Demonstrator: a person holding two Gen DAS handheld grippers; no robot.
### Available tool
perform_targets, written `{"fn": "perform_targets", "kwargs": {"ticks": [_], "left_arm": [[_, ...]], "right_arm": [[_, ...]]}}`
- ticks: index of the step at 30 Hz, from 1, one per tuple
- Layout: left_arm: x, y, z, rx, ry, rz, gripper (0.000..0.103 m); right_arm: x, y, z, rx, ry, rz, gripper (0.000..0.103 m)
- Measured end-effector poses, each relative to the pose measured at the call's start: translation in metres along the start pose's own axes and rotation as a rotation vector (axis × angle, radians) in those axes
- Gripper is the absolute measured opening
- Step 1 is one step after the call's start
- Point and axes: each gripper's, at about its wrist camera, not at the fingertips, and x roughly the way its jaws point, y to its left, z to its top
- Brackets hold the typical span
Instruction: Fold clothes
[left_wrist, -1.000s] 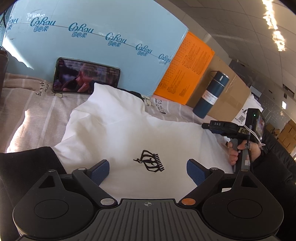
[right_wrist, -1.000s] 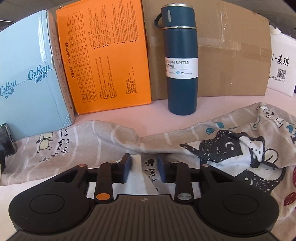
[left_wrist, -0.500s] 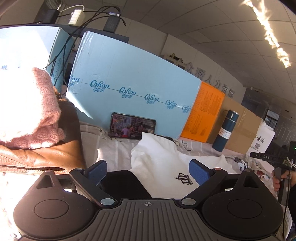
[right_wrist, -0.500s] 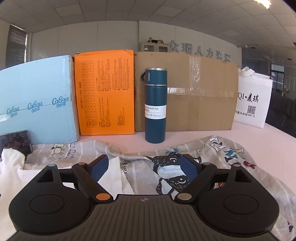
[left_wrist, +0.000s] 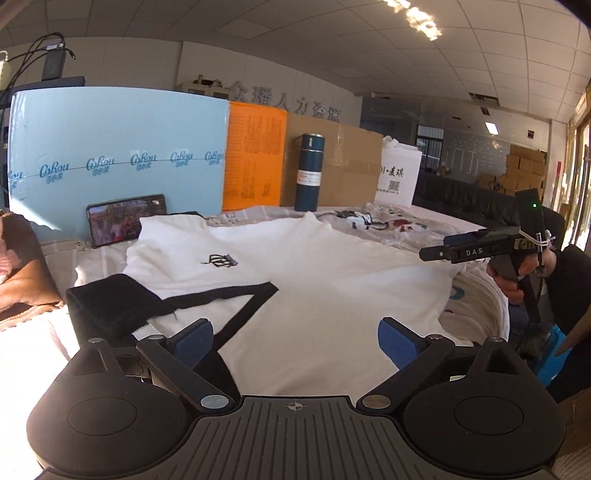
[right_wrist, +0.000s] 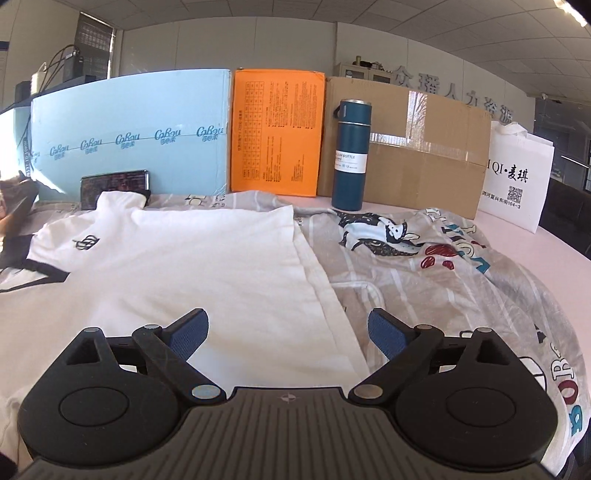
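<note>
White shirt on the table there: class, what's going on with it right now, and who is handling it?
A person is folding clothes with handheld tongs in each hand. The white shirt lies spread flat on a printed cloth, its black collar toward the left. Neither tool holds it: the left tongs are open above the shirt, and the right tongs are opening with nothing gripped, over the shirt's right edge. A blue bottle and a phone stand at the back, against boxes.

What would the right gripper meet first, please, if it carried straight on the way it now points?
Probably the white shirt, near its right edge; the right gripper points slightly downward at it.
</note>
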Motion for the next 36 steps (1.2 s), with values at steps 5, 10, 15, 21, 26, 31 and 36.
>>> {"fn": "perform_targets", "kwargs": {"ticks": [5, 10, 15, 21, 26, 31, 36], "left_arm": [[0.002, -0.017, -0.01, 0.012, 0.019, -0.062, 0.098], [0.0, -0.023, -0.016, 0.036, 0.04, -0.058, 0.098], [-0.011, -0.024, -0.017, 0.041, 0.018, -0.078, 0.098], [-0.008, -0.035, -0.023, 0.101, 0.05, -0.164, 0.098], [0.0, -0.044, -0.024, 0.095, 0.059, -0.222, 0.098], [0.003, -0.052, -0.022, 0.084, 0.039, -0.258, 0.098], [0.004, -0.053, -0.022, 0.063, 0.036, -0.257, 0.098]], "right_arm": [[-0.026, 0.022, -0.017, -0.11, 0.02, 0.132, 0.094], [-0.041, 0.039, -0.03, -0.225, 0.019, 0.228, 0.094], [-0.044, 0.047, -0.041, -0.304, 0.043, 0.292, 0.094], [-0.056, 0.054, -0.052, -0.366, 0.036, 0.381, 0.094], [-0.065, 0.061, -0.063, -0.411, 0.021, 0.431, 0.094], [-0.06, 0.071, -0.061, -0.445, -0.004, 0.503, 0.094], [-0.056, 0.079, -0.052, -0.448, -0.068, 0.625, 0.094]]}}
